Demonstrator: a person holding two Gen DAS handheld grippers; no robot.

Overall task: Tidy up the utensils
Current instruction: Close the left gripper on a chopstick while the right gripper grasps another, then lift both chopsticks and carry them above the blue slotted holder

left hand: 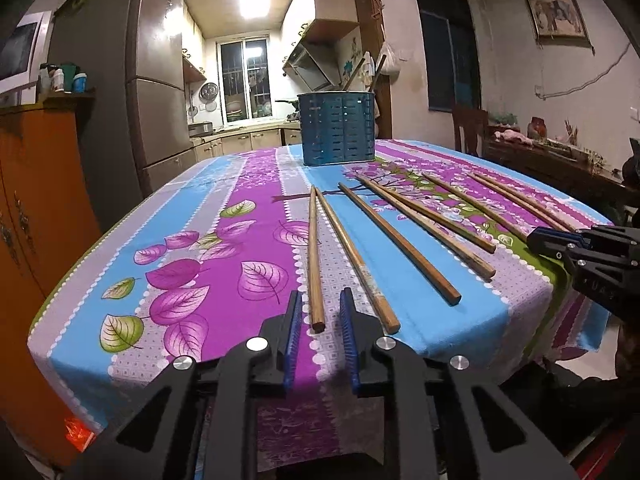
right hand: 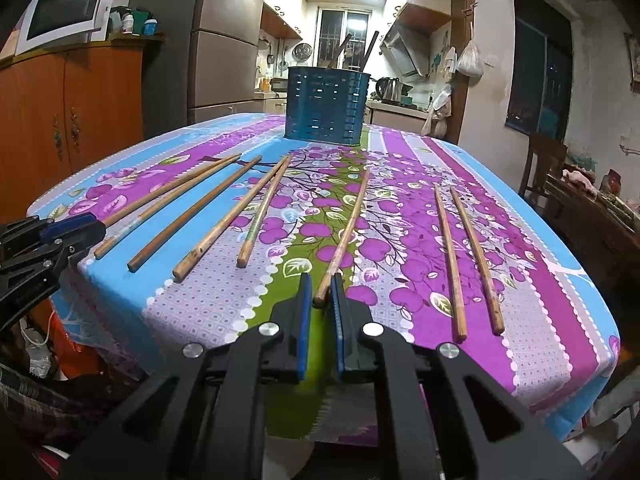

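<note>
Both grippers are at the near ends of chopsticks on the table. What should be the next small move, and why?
Probably lift both chopsticks a little off the tablecloth. The left gripper and right gripper each look closed on a chopstick's near end, and the blue holder stands far across the table, so the sticks must clear the cloth first.

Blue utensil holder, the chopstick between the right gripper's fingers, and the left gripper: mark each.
Blue utensil holder (right hand: pixel 326 108), right wrist view, front wall.
Chopstick (right hand: pixel 347 232), right wrist view, mid shaft.
Left gripper (left hand: pixel 320 312), left wrist view, between fingertips.
</note>
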